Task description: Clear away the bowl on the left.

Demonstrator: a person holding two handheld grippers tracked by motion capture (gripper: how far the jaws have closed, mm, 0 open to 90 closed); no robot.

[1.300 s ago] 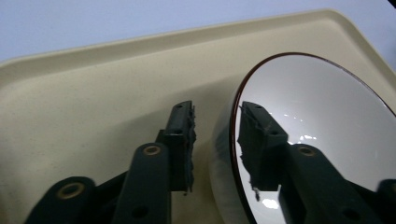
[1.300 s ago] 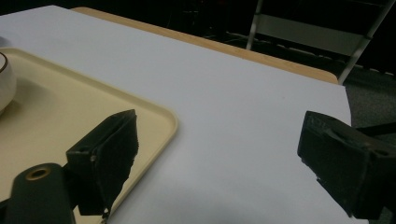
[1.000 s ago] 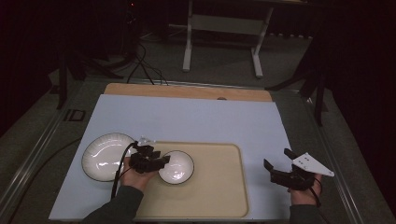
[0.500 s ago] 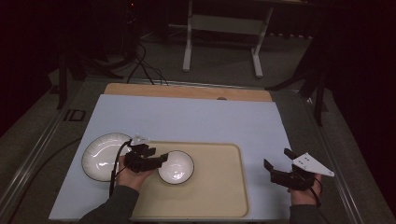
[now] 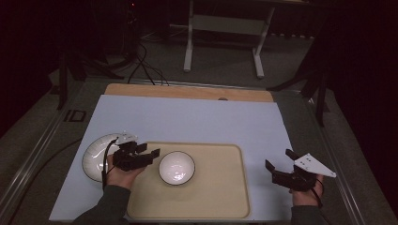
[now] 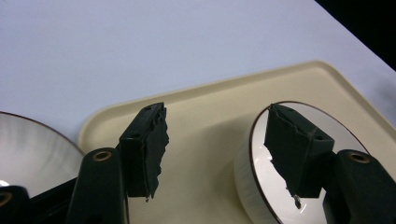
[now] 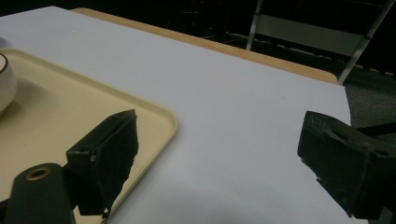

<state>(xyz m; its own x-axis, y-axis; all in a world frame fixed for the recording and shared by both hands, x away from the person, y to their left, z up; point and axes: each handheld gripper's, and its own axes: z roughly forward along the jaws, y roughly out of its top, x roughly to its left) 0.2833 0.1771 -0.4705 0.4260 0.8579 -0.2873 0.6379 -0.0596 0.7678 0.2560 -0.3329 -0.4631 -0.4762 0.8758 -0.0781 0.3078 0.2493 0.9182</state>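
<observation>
The white plate (image 5: 96, 154) at the left of the high view is partly hidden by the left gripper (image 5: 149, 152), and in the left gripper view it is cut off at the lower left edge. The left gripper is held low over the cream tray's (image 5: 220, 197) left edge with its jaws spread wide and empty, the bowl (image 5: 176, 168) lying just beside the right-hand jaw. At the lower right of the high view the right gripper (image 5: 279, 159) is held over the blue mat (image 5: 197, 122), wide open, nothing grasped.

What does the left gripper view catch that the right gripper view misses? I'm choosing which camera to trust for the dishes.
Left gripper view: the white plate's rim beside the tray and the bowl's glossy inside, with the open left gripper before it.
Right gripper view: the table's wooden far edge and the open right gripper over bare white surface.
Both: the cream tray and the bowl.
</observation>
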